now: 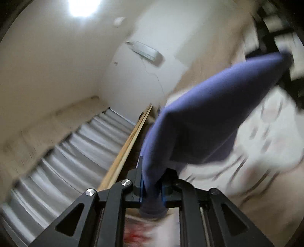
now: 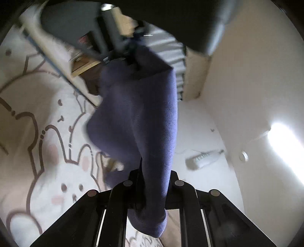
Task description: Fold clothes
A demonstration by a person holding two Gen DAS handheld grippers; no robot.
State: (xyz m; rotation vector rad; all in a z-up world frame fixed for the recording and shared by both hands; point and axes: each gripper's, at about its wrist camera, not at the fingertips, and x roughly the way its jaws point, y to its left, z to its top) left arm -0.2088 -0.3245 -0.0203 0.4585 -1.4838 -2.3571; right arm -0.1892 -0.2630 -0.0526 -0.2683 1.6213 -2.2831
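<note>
Cloth stretches between the two grippers: a navy-blue garment (image 1: 199, 121) hangs in the air, pinched at one end by the left gripper (image 1: 152, 190) and at the other by the right gripper (image 2: 152, 191). In the left wrist view the fingers are closed tight on a bunched edge of the fabric, which pokes out below them as a small roll and fans upward and to the right toward the dark shape of the other tool at the frame's upper right corner. In the right wrist view the fingers are likewise clamped on the garment (image 2: 140, 117), a fold of it sagging below the jaws, while the rest runs away as a taut, twisted band to the left gripper (image 2: 133, 47) at the top of the frame, where it is gathered between that tool's black fingers. Under the garment lies a cream bedsheet printed with brown-outlined cartoon bunnies (image 2: 47, 144) (pink cheeks show on several), and the cloth is lifted clear of it. Both views tilt steeply up toward the room: a white ceiling with a bright lamp (image 1: 81, 5), a wall-mounted air conditioner (image 1: 146, 50), grey pleated curtains (image 1: 76, 152) and a strip of light wooden trim (image 1: 127, 146) beside them. The same air conditioner (image 2: 204, 157) and a glaring ceiling light (image 2: 286, 144) show in the right wrist view. Motion blur smears much of the left wrist picture.
</note>
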